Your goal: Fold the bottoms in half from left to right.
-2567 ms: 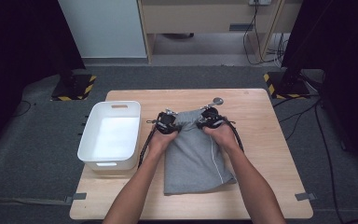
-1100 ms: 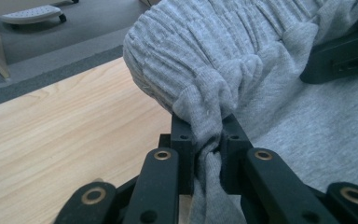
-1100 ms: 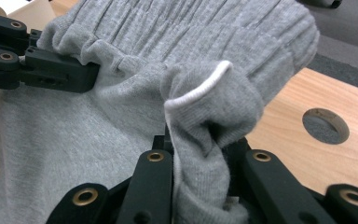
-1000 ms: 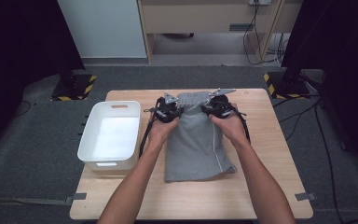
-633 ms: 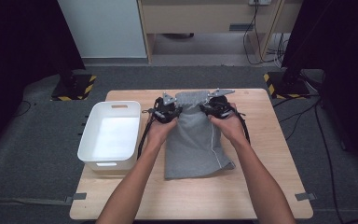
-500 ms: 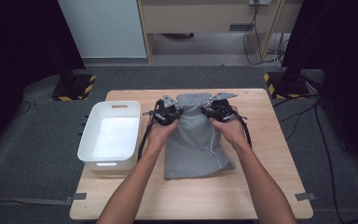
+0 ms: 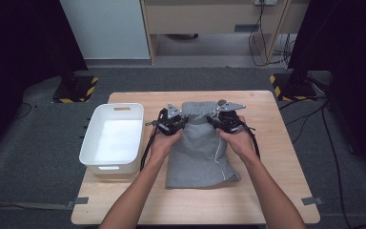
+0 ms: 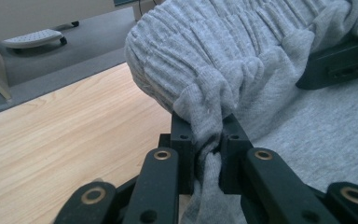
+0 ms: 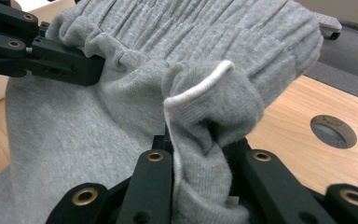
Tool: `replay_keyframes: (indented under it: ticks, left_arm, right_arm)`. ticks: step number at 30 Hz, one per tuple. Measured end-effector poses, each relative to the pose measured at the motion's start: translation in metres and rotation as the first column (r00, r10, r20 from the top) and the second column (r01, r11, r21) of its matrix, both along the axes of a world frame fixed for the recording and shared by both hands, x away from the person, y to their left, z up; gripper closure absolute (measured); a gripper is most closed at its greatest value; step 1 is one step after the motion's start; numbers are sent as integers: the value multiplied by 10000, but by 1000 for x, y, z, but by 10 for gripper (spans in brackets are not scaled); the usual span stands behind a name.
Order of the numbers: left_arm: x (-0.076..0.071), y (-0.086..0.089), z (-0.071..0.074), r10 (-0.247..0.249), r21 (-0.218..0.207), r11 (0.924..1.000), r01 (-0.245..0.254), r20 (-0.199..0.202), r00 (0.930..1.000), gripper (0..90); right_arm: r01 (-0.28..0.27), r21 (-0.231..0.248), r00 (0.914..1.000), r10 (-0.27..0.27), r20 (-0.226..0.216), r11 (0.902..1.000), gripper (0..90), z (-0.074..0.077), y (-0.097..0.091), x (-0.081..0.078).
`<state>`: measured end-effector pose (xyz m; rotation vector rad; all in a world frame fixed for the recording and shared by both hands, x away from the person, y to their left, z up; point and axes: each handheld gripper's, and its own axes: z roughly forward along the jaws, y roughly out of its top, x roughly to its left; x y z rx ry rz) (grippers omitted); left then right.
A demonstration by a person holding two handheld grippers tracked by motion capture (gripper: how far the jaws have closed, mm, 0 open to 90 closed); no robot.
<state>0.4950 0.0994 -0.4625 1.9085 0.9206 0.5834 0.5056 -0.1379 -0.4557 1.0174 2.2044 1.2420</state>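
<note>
While my left gripper (image 8: pixel 208 154) and right gripper (image 9: pixel 200 154) each pinch tight on a corner of the waistband, the grey pants (image 7: pixel 198 152) lie just right of the white bin (image 7: pixel 112 138), legs pointing toward me.

A wooden table (image 7: pixel 267 200) stands on grey carpet. A white tub (image 7: pixel 113 138) sits by its left edge. A grey garment (image 7: pixel 198 152) lies spread from the middle toward the far edge, its gathered waistband end lifted off the wood. A round hole (image 9: pixel 333 131) shows near the far right corner.
</note>
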Motion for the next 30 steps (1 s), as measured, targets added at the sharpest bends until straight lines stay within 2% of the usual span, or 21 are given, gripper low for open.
replay_keyframes:
  ticks: [8, 13, 16, 18, 23, 25, 30]
  left_arm:
    - [4, 1, 3, 56, -80, 10000, -56, 22, 10000, 799]
    - [12, 2, 14, 206, -31, 9998, -206, 67, 9998, 798]
    - [18, 4, 22, 376, -190, 9991, -374, 91, 9993, 798]
    - [18, 6, 29, 437, -308, 9986, -430, 244, 9987, 797]
    - [11, 10, 39, 371, -361, 9987, -348, 657, 9971, 797]
    - [4, 9, 37, 340, -466, 9984, -306, 733, 9967, 797]
    - [-8, 9, 26, 164, -391, 9991, -131, 856, 9962, 797]
  right_arm:
    - [7, -66, 10000, -7, 11, 10000, 785, 3, 1, 3]
    - [110, -155, 9999, -109, 79, 9998, 784, 13, 6, 11]
    - [164, -140, 9995, -160, 254, 9998, 784, 21, 9, 16]
    - [243, -70, 9987, -239, 454, 9997, 784, 28, 12, 18]
    - [91, 91, 9944, -101, 1052, 9999, 783, 39, 13, 12]
    - [58, 117, 9932, -71, 1160, 9999, 783, 38, 12, 7]
    - [-128, 237, 9908, 95, 1347, 9996, 784, 27, 7, -7]
